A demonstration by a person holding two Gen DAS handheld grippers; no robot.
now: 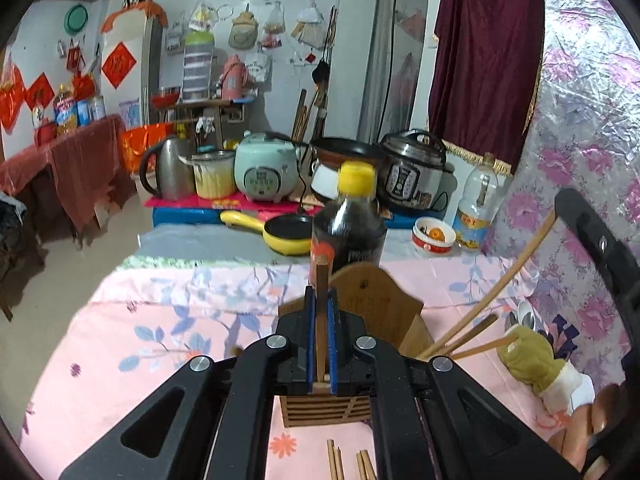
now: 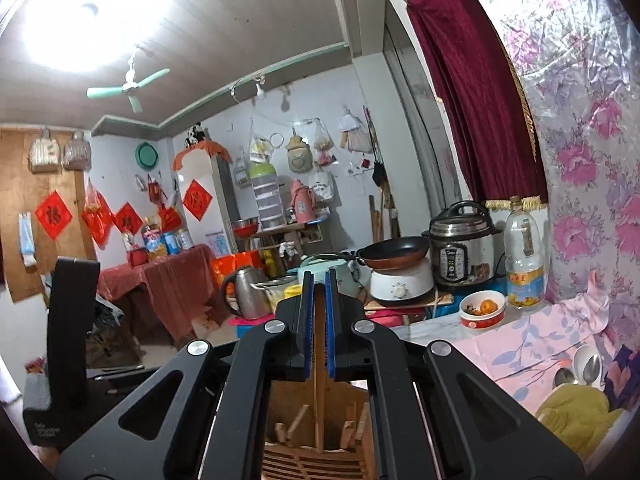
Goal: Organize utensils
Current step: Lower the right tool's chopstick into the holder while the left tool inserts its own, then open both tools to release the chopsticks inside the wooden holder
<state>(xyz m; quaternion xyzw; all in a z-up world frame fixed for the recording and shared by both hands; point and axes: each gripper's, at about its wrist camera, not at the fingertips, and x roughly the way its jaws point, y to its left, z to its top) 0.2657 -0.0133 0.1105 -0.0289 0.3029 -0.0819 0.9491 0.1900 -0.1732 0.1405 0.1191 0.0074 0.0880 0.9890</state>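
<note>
My left gripper [image 1: 321, 294] is shut on a wooden chopstick [image 1: 321, 280] that stands upright between the blue pads. It hangs above a wooden utensil holder [image 1: 376, 304] on the pink floral tablecloth [image 1: 160, 320]. Several chopsticks [image 1: 472, 330] lean out of the holder to the right. A few loose chopsticks [image 1: 335, 460] lie in front of it. My right gripper [image 2: 319, 278] is shut on another thin chopstick [image 2: 319, 400]. That chopstick runs down into the holder [image 2: 280, 408], which holds several sticks.
A dark sauce bottle with a yellow cap [image 1: 348, 224] stands right behind the holder. A plush toy [image 1: 532, 356], spoons [image 2: 588, 364] and a hand [image 1: 592, 420] are at the right. A yellow pan [image 1: 280, 232], a bowl [image 1: 434, 236], an oil bottle [image 1: 478, 200] and cookers crowd the back.
</note>
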